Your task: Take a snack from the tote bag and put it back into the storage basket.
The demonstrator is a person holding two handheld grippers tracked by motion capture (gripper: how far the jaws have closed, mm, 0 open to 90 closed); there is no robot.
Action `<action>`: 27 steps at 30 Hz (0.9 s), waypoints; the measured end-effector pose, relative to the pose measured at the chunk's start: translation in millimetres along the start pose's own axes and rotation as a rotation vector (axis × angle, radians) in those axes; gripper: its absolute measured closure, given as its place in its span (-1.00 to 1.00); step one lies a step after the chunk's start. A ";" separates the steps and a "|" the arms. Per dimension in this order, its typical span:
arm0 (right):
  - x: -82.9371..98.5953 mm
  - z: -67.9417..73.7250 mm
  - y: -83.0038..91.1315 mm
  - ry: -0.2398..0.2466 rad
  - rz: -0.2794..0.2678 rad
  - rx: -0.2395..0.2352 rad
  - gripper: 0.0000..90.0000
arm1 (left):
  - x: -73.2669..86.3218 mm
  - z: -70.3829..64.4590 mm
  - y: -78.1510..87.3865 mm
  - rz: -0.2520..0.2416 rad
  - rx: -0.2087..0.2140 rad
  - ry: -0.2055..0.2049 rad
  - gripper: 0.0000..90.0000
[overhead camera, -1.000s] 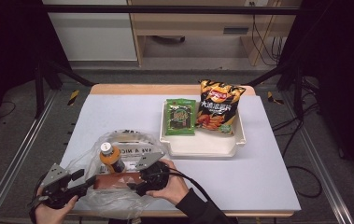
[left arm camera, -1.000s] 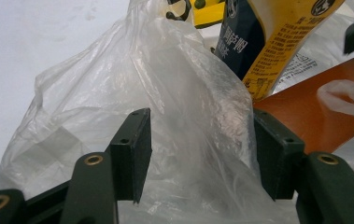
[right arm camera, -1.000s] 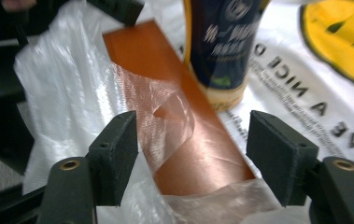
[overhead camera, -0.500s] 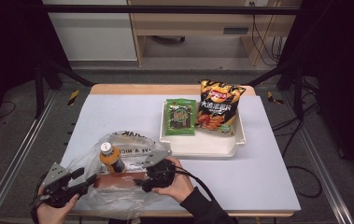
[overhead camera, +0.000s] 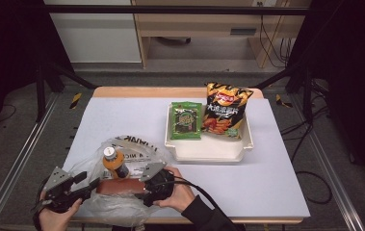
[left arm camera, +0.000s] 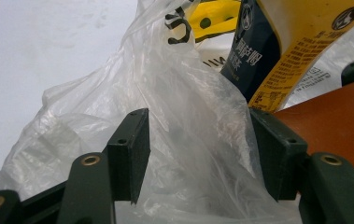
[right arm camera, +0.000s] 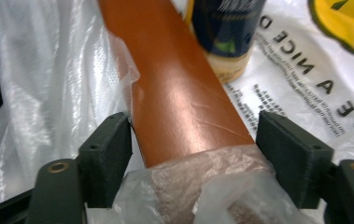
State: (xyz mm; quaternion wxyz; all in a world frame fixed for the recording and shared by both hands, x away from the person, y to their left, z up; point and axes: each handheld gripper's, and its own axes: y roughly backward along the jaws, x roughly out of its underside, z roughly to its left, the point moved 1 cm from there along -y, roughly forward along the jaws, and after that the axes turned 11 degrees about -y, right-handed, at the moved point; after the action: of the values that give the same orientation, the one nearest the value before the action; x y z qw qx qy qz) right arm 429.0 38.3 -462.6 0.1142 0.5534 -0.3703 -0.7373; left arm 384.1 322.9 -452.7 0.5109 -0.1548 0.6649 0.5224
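Low on the surface [overhead camera: 122,120], plastic bag [left arm camera: 184,140] flanked by wide jaws of left gripper [left arm camera: 198,154], brown sausage [right arm camera: 179,107] lain between wide jaws of right gripper [right arm camera: 193,158], bottle [overhead camera: 114,162] just beside.

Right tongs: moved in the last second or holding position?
Yes, slightly. In the high view the right tongs have shifted a little rightward along the front edge, toward the white tray's side, jaws open around the brown sausage.

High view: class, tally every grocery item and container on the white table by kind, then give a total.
Clear plastic bag: 1
Orange-capped bottle: 1
Reddish-brown sausage pack: 1
Cream plastic tray: 1
Green snack packet: 1
Black-and-orange crisp bag: 1
Total: 6
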 end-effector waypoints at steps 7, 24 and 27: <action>5.8 -6.1 10.0 -0.044 0.040 0.046 -0.05 | -0.7 0.0 0.9 -0.017 0.008 0.002 -0.13; 15.1 -15.7 44.6 -0.118 -0.069 0.047 -0.27 | 12.7 -4.2 -24.7 0.143 0.014 -0.089 -0.24; 26.1 -16.1 53.1 -0.138 -0.069 0.049 -0.33 | 13.6 -4.9 -28.0 0.157 0.012 -0.095 -0.24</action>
State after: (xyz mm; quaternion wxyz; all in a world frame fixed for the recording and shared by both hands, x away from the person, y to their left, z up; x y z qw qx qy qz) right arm 421.2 -20.7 -447.8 0.0495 0.5162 -0.3759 -0.7680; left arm 396.4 311.8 -479.6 0.5002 -0.0745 0.6531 0.5636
